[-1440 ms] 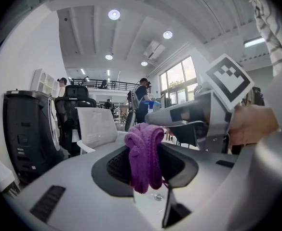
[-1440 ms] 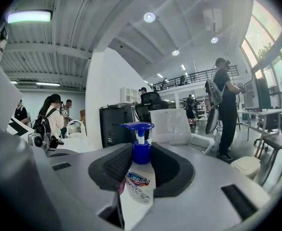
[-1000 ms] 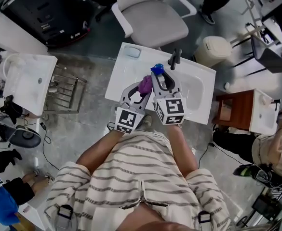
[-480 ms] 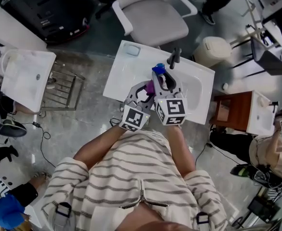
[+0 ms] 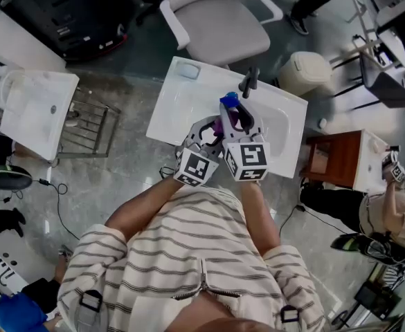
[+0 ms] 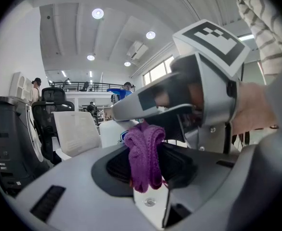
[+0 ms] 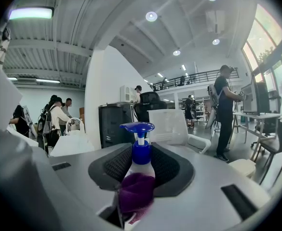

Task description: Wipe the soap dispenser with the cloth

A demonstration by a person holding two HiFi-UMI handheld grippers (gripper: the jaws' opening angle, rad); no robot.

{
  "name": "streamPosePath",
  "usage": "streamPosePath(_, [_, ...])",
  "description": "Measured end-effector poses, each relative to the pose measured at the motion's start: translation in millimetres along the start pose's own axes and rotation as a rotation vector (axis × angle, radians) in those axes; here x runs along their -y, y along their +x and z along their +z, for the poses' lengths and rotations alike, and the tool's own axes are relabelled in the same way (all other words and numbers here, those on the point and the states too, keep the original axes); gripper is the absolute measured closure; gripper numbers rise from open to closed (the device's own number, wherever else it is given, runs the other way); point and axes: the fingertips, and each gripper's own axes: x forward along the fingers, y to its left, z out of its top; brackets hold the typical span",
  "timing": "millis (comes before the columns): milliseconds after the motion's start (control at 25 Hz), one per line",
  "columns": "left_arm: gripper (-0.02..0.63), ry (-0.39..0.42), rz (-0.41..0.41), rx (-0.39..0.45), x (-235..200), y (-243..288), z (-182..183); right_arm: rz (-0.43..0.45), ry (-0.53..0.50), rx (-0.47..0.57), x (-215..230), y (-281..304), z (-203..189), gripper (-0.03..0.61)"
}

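Together over the sink (image 5: 178, 101), cloth (image 6: 144, 150) meets dispenser (image 7: 141, 154).
Right gripper (image 5: 232, 111) clamps the white, blue-pumped dispenser upright between its pads. Left gripper (image 5: 212, 124) pinches the purple cloth, which lies against the bottle's lower body, just beside the right gripper's jaws.

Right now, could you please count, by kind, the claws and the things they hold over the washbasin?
Claws: 2 (left claw, right claw)
Soap dispenser, blue pump, in the right claw: 1
Purple cloth, in the left claw: 1
Total: 4
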Motion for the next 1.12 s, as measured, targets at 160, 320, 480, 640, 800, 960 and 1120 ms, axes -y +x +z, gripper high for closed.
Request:
streamPosePath(160, [0.483,-0.011,-0.013,-0.015,3,3,-7,0.003,0.002,0.006,-1,-3,2,0.448])
streamPosePath(320, [0.483,-0.017,-0.018,-0.037,6,5,-13,-0.001,0.007,0.010,0,-7,3,0.448])
streamPosePath(480, [0.483,-0.013,-0.022,-0.042,9,6,-18,-0.006,0.010,0.017,0,-11,6,0.448])
streamPosePath(640, [0.483,-0.013,-0.024,-0.053,11,4,-19,-0.008,0.017,0.023,3,-14,8,0.448])
streamPosePath(800, [0.483,-0.013,-0.019,-0.062,10,-1,-23,-0.016,0.021,0.024,4,-17,8,0.448])
streamPosePath(960, [0.483,-0.012,-0.006,-0.072,6,-9,-29,-0.024,0.023,0.026,5,-20,7,0.448])
streamPosePath(1120, [0.483,-0.014,0.001,-0.066,2,-15,-28,-0.027,0.024,0.027,6,-22,6,0.448])
